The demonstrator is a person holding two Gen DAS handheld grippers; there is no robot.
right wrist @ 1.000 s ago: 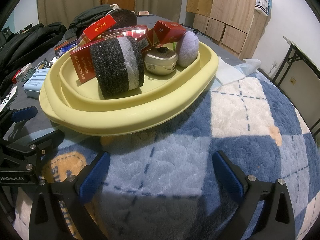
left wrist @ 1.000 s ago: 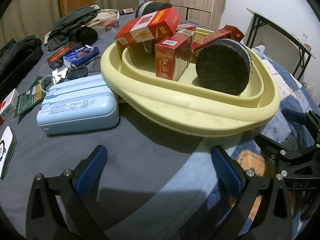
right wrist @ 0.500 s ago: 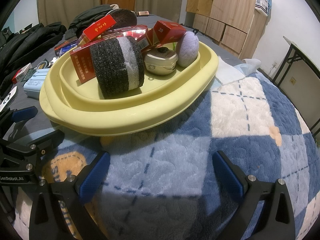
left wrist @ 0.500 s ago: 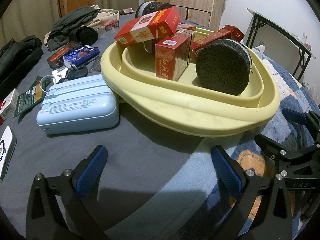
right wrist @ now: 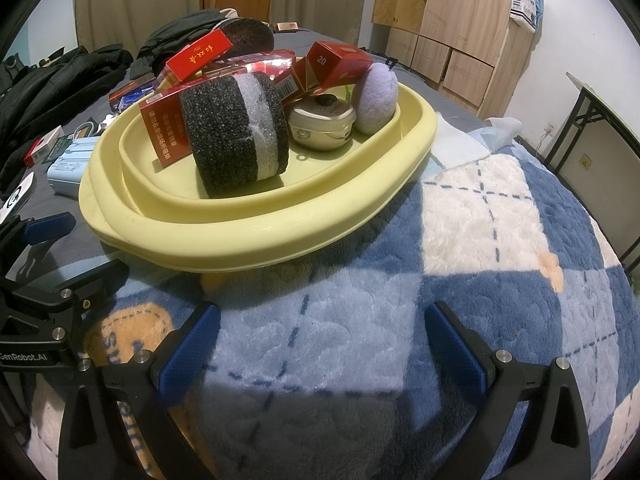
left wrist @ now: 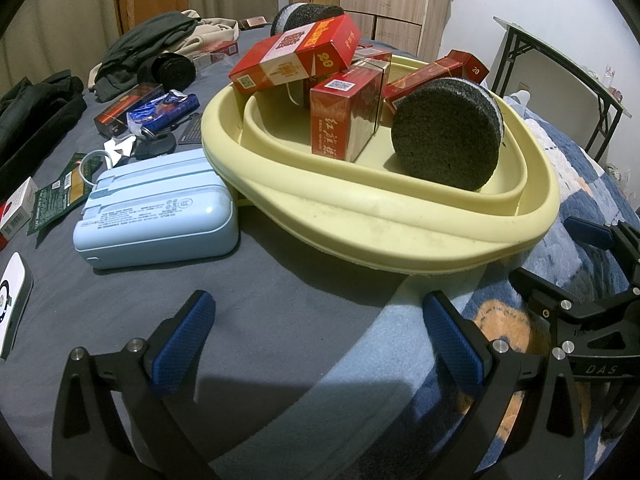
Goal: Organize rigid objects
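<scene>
A pale yellow basin sits on the bed, holding several red cigarette boxes, a black-and-white foam roll, a metal tin and a lilac pouch. A light blue power bank lies left of the basin. My left gripper is open and empty, in front of the basin. My right gripper is open and empty over the blanket, short of the basin.
Left of the basin lie a dark red box, a blue snack wrapper, keys, green packets, a white device and dark clothes. A checked blue blanket covers the right. Wooden cabinets and a folding table stand behind.
</scene>
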